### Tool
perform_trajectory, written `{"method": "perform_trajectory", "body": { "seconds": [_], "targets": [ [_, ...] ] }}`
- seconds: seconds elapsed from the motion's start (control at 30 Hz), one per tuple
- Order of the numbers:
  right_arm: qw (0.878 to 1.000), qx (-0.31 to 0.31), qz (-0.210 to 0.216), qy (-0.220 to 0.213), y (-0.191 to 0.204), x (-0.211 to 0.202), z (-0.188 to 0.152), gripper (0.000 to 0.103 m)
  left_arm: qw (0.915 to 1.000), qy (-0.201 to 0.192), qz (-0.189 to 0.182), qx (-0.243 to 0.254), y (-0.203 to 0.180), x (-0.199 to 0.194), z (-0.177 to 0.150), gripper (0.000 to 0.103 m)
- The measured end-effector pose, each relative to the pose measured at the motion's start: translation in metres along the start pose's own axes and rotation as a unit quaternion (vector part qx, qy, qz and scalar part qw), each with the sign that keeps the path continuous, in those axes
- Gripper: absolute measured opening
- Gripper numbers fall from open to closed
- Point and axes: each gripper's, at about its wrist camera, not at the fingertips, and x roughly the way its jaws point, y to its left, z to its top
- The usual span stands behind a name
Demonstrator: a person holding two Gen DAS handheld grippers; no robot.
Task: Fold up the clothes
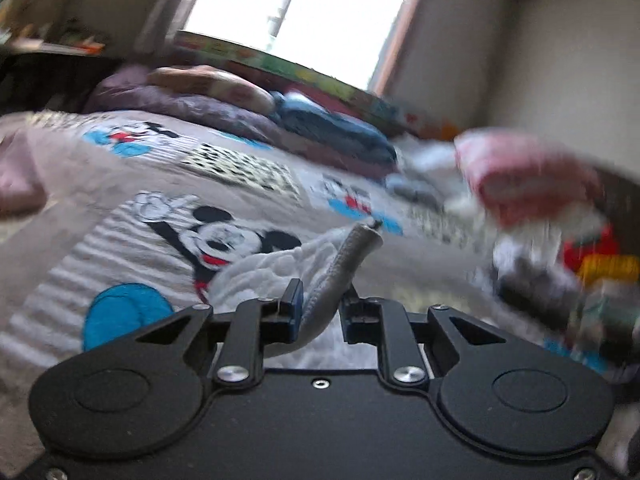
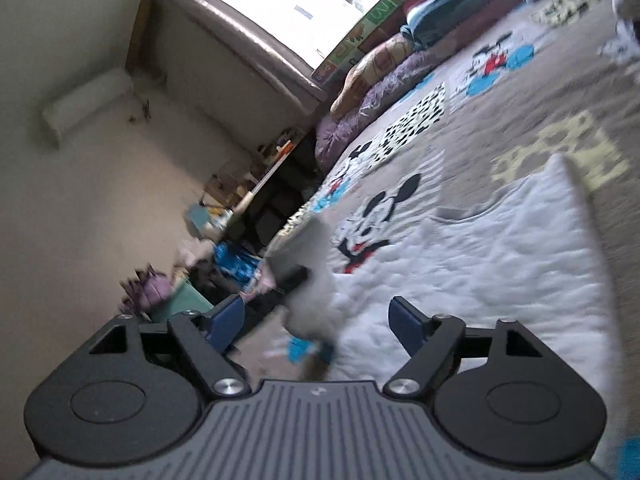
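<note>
- Your left gripper point(image 1: 318, 312) is clamped on a grey ribbed edge of the white garment point(image 1: 280, 270), probably a cuff or hem; the band runs up between the two fingers and stands clear of the bed.
- Your right gripper point(image 2: 320, 320) has its fingers spread wide with nothing between them. It sits low over the near edge of the same garment point(image 2: 472, 264), holding no cloth.
- The garment (white, quilted-looking, with grey trim) lies on the cartoon-mouse bedspread point(image 2: 520, 92). In the right wrist view most of it looks spread flat, with one straight edge running toward the far side.
- By my reading you are early in this piece: the body looks laid out, one end is lifted in your left gripper, and I can see no finished crease or stacked layer. Motion blur hides the near corner, so I cannot tell whether part of it is already turned over.
- What looks left: get a second hold with your right gripper, carry the lifted end across, flatten it, then make the remaining folds.
- More work waits (a blurred heap of mixed clothes point(image 1: 532, 184) sits at the right in the left wrist view), and I can make out no neat folded stack of clothes anywhere.
</note>
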Motion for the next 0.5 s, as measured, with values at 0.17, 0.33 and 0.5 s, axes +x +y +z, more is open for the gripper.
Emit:
{"method": "perform_trajectory", "body": {
  "seconds": [0.17,0.33,0.5],
  "targets": [
    [0.996,0.085,-0.010,0.006,-0.009,0.037,-0.001,0.084,0.9962,0.047,-0.001,0.074,-0.017,0.015,-0.017,0.017],
    [0.990,0.134,-0.033,0.017,-0.023,0.071,0.000,0.085,0.9935,0.039,-0.013,0.106,-0.024,0.010,-0.022,0.017],
    [0.988,0.147,-0.037,0.022,-0.023,0.090,0.010,0.079,0.9878,0.028,-0.024,0.151,-0.039,0.003,-0.026,0.017]
  ]
}}
